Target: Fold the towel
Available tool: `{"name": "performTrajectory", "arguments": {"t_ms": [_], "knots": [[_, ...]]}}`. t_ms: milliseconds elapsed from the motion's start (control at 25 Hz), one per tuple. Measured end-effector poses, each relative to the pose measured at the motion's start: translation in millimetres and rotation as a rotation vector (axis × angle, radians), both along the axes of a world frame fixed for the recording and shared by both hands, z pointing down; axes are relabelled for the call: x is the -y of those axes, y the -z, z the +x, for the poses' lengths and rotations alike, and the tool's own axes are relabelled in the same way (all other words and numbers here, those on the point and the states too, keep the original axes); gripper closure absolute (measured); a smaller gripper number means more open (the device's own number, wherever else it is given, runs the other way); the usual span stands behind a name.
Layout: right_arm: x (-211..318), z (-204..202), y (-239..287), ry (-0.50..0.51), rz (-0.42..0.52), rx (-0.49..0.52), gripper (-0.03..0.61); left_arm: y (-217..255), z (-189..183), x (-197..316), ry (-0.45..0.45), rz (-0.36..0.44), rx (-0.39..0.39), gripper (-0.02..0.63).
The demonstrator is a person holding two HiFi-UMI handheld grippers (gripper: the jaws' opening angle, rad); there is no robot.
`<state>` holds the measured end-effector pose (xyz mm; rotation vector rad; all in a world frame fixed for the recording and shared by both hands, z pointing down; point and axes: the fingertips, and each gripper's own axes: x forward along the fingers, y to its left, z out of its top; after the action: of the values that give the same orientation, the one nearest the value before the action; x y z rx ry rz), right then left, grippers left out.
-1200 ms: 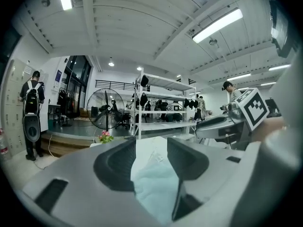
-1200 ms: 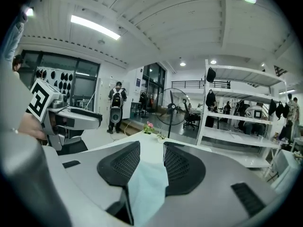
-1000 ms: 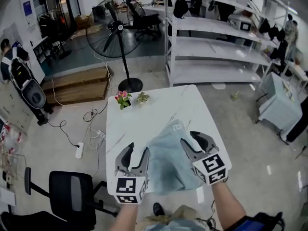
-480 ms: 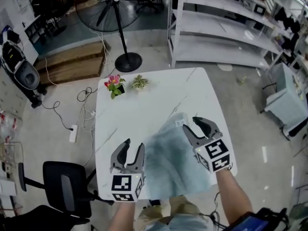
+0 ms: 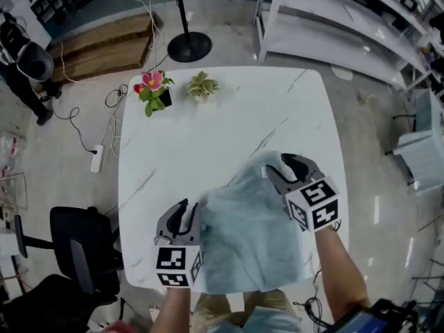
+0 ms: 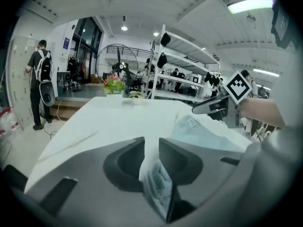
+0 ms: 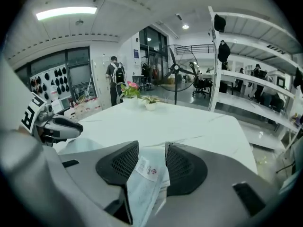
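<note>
A light blue towel point(image 5: 253, 238) lies spread on the near half of the white table point(image 5: 208, 144). My left gripper point(image 5: 183, 216) is at its near left edge. In the left gripper view the towel's edge point(image 6: 158, 183) fills the narrow gap of that gripper point(image 6: 151, 143), whose jaws have just been closing on it. My right gripper point(image 5: 283, 168) is at the towel's far corner. Its jaws point(image 7: 151, 148) have just opened a little, with the labelled corner of the towel point(image 7: 147, 174) still between the pads.
A pink flower pot point(image 5: 154, 89) and a small green plant point(image 5: 201, 87) stand at the table's far left. A black office chair point(image 5: 76, 252) is left of the table, a fan base point(image 5: 189, 46) and white shelving point(image 5: 333, 19) beyond it.
Both grippers came down and toward me with the towel. It hung bunched between them before; now it lies flat on the table. The left jaws narrowed onto its edge.
</note>
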<state>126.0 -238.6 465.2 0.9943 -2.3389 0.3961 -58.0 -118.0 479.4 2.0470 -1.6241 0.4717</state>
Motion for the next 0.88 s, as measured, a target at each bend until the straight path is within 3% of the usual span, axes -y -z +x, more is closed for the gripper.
{"name": "performTrajectory", "arguments": {"t_ms": [120, 240, 520, 680, 880], "knots": [[3.3, -5.7, -15.5, 0.015, -0.061, 0.004, 0.382, -18.1, 6.9, -2.9, -0.026, -0.084, -0.041, 0.474], [5.1, -10.0, -25.5, 0.025, -0.101, -0.004, 0.382, -27.2, 13.6, -4.6, -0.06, -0.132, -0.042, 0.476], [10.3, -6.6, -44.1, 0.012, -0.131, -0.059, 0.417, -34.4, 20.0, -3.3, -0.106, -0.163, 0.02, 0.592], [19.2, 6.6, -41.4, -0.048, -0.122, -0.054, 0.384, -33.9, 19.3, -4.3, -0.101, -0.171, -0.001, 0.599], [17.1, 2.3, -52.3, -0.037, -0.203, -0.023, 0.35, -32.6, 22.8, -6.9, -0.096, -0.187, -0.023, 0.603]]}}
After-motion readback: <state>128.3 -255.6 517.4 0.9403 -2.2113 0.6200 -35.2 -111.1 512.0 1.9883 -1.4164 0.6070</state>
